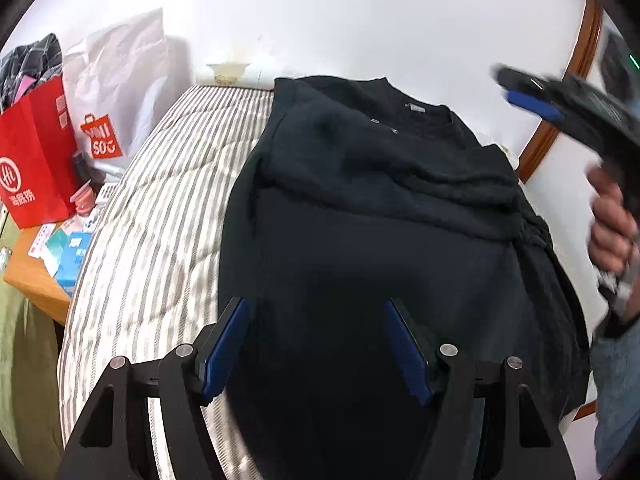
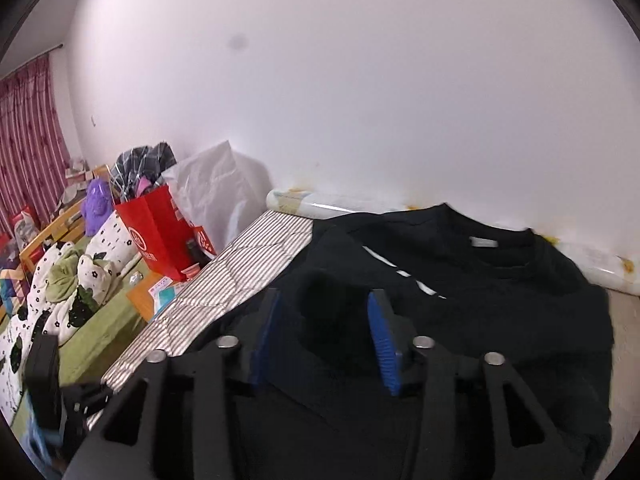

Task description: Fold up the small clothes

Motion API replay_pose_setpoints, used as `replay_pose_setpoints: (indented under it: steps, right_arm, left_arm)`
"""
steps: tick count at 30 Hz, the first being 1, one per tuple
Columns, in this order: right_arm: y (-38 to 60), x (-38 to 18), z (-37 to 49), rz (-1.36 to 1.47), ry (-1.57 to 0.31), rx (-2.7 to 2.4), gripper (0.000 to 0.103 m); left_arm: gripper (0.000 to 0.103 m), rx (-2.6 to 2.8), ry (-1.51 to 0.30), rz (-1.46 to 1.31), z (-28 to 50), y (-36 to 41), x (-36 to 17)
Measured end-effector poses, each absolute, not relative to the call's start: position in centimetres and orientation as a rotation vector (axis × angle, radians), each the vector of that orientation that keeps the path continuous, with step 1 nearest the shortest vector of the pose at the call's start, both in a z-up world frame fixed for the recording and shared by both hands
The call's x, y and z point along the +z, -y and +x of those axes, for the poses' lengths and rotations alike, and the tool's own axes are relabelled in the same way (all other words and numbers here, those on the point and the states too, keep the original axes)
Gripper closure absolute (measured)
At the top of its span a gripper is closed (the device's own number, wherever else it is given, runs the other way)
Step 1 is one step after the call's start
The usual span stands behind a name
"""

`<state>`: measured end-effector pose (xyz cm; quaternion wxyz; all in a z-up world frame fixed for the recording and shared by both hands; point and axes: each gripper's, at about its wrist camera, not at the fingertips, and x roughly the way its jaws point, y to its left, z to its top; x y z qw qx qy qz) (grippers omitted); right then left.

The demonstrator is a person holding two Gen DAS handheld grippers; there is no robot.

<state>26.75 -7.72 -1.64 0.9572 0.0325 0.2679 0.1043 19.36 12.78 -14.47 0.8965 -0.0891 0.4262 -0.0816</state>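
Note:
A black sweatshirt lies spread on the striped bedding, neck towards the wall, with a sleeve folded across its chest and bunched at the right. My left gripper is open and empty, above the shirt's lower part. My right gripper is open and empty above the shirt, near the folded left sleeve. The right gripper also shows blurred in the left wrist view, held up at the right by a hand.
A red paper bag and a white Miniso bag stand on a wooden side table left of the bed. The white wall runs behind. A wooden bed frame curves at the right. A green bed with a spotted quilt lies further left.

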Motion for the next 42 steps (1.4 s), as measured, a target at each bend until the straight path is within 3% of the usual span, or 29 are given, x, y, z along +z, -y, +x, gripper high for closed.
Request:
replay_pose_setpoints:
  steps: [7, 20, 25, 28, 32, 36, 40, 42]
  right_arm:
    - [14.7, -1.8, 20.7, 0.040, -0.528, 0.049, 0.052]
    - [26.0, -10.6, 19.4, 0.051, -0.762, -0.246, 0.052]
    - [27.6, -13.4, 21.3, 0.094, -0.806, -0.236, 0.070]
    - [28.4, -14.8, 22.0, 0.105, -0.831, -0.251, 0.071]
    - [29.4, -15.8, 22.3, 0.134, -0.829, -0.237, 0.071]
    - [29.0, -16.1, 22.7, 0.118, -0.836, -0.253, 0.071]
    - [29.1, -16.2, 23.0, 0.114, -0.837, -0.258, 0.071]
    - [29.2, -16.2, 23.0, 0.119, -0.832, -0.254, 0.071]
  left_arm:
    - [0.036, -0.143, -0.867, -0.148, 22.4, -10.6, -11.8]
    - [0.037, -0.113, -0.925, -0.195, 30.9, -8.9, -12.4]
    - [0.038, -0.151, -0.896, -0.206, 32.7, -8.1, -12.9]
    - [0.038, -0.152, -0.891, -0.223, 34.2, -7.9, -13.6]
    - [0.051, -0.112, -0.929, -0.219, 36.3, -7.6, -15.3]
    - [0.057, -0.104, -0.929, -0.242, 37.2, -7.6, -16.4]
    - [0.089, -0.067, -0.922, -0.223, 37.8, -7.2, -16.3]
    - [0.093, -0.070, -0.911, -0.223, 37.7, -7.3, -15.8]
